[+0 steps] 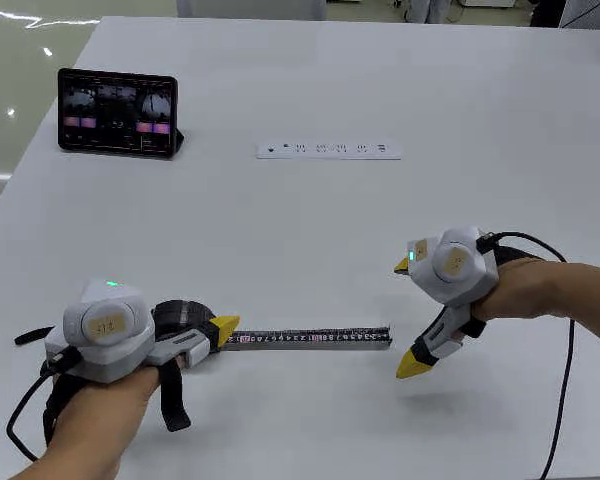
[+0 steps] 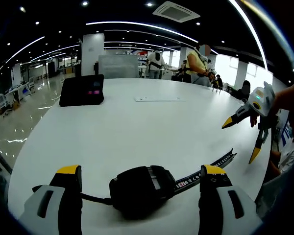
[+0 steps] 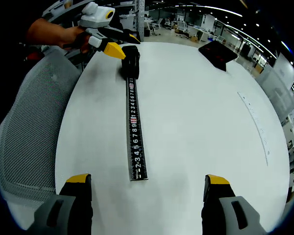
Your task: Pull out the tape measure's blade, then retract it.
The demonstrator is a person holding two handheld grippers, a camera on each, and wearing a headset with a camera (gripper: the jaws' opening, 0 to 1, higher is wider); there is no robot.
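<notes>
**Clearance around both claws**

Left gripper (image 2: 140,170): jaws spread. The tape measure case (image 2: 142,188) sits between them with a gap on each side. The blade (image 3: 135,132) runs out past the right-hand jaw, flat on the table (image 1: 380,80).

Right gripper (image 3: 149,178): jaws wide apart. The blade tip lies just ahead of the gap, with bare tabletop to either side.

Far ahead of both: tablet (image 1: 118,111) and power strip (image 1: 328,150), well apart from the claws.

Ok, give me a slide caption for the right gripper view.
Open right tool facing the extended blade, left tool at the tape measure case.
</notes>
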